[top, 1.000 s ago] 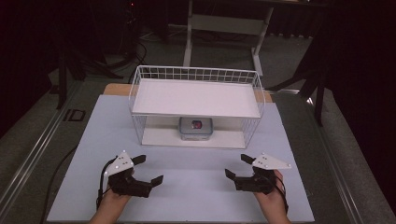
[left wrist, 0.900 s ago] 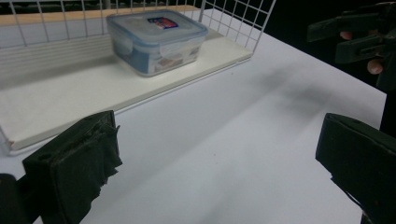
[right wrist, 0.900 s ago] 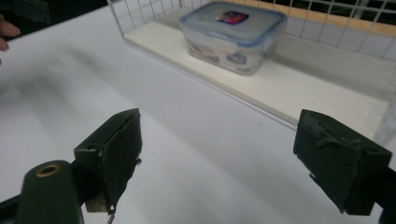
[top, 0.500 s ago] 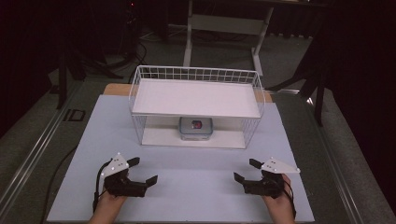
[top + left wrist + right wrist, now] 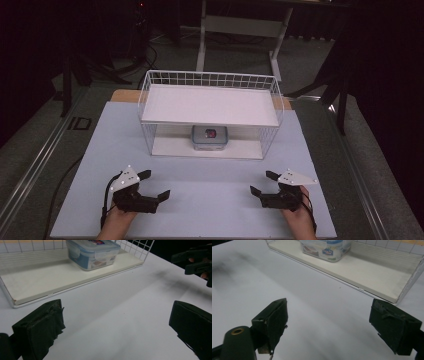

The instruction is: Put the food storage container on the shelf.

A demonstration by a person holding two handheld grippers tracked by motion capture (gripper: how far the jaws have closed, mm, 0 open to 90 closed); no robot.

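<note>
Two tongs sit low at your edge of the white table [image 5: 210, 200], one in each hand; your left tongs [image 5: 156, 187] lie at the near left, both black jaws spread wide with nothing between them, and in the left gripper view those jaws stand far apart over bare white surface; your right tongs [image 5: 263, 184] lie at the near right, jaws likewise spread wide and holding nothing, pointing inward toward the left pair; the two are well apart from each other, and neither touches anything but your hands.

Farther from you, near the middle of the table, stands a white wire rack [image 5: 150, 85] with a flat white upper shelf [image 5: 210, 104] and a white lower board [image 5: 170, 146]; on that lower board, under the upper shelf and roughly centred, rests a clear plastic lidded container [image 5: 209, 137] with a blue-tinted rim and a printed label on its lid; it stands upright, its lid on, well apart from both tongs; in the left gripper view the right tongs and your fingers appear at the upper right edge.
</note>
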